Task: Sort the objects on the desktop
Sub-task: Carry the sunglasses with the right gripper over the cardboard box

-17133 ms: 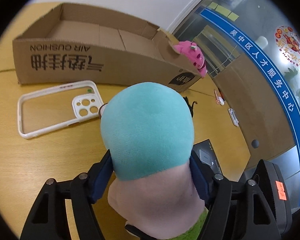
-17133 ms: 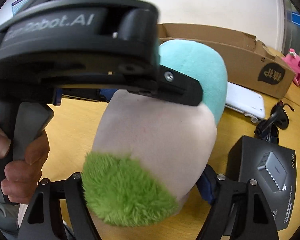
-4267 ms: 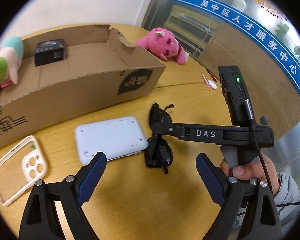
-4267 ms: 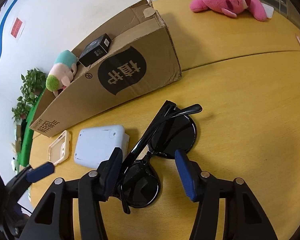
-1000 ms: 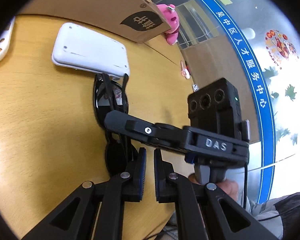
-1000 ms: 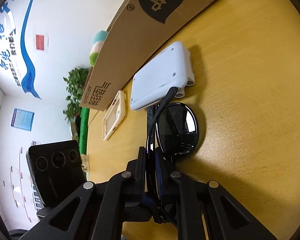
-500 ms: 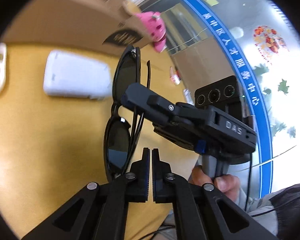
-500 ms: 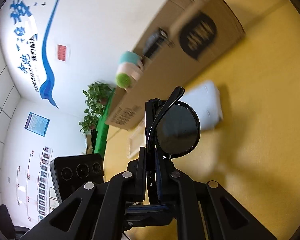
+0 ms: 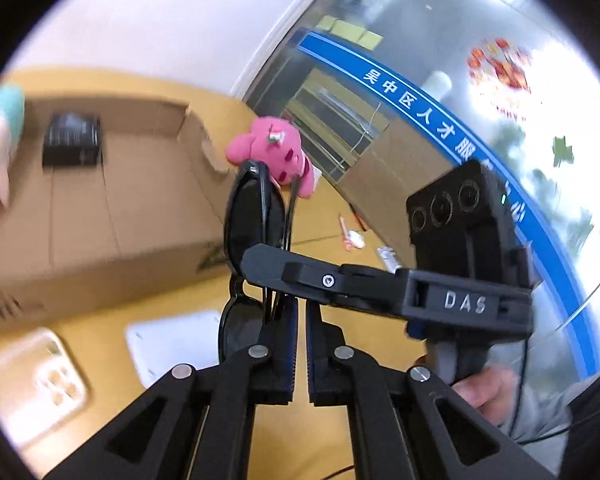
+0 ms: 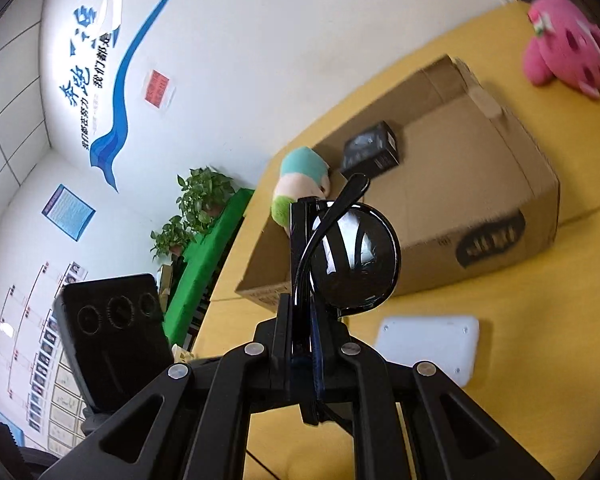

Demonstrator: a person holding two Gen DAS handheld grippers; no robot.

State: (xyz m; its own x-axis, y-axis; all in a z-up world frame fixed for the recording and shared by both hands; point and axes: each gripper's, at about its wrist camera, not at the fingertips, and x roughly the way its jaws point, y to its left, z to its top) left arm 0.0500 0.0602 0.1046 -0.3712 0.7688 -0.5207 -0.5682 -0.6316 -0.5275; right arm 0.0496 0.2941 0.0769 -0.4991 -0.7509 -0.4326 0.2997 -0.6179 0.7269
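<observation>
Black sunglasses [image 9: 252, 216] [image 10: 356, 264] hang folded in the air above the yellow table, lenses stacked one over the other. My right gripper [image 10: 302, 312] is shut on their frame; in the left wrist view its finger [image 9: 260, 260] crosses in front of the glasses. My left gripper [image 9: 302, 320] is shut just right of the lower lens, and nothing shows between its pads. Beyond stands the open cardboard box [image 9: 100, 276] [image 10: 480, 240], holding a small black box [image 9: 72, 146] [image 10: 374, 150] and a teal-and-green plush [image 9: 0, 140] [image 10: 300, 184].
On the table below lie a white pad [image 9: 172, 340] [image 10: 432, 344] and a clear phone case [image 9: 32, 376]. A pink plush [image 9: 276, 152] [image 10: 564, 52] sits past the box's right end. Small items [image 9: 352, 236] lie further right. A hand [image 9: 484, 384] grips the right handle.
Both grippers have risen together and rolled, lifting the sunglasses off the table. The box's inside has come into view below and beyond the glasses.
</observation>
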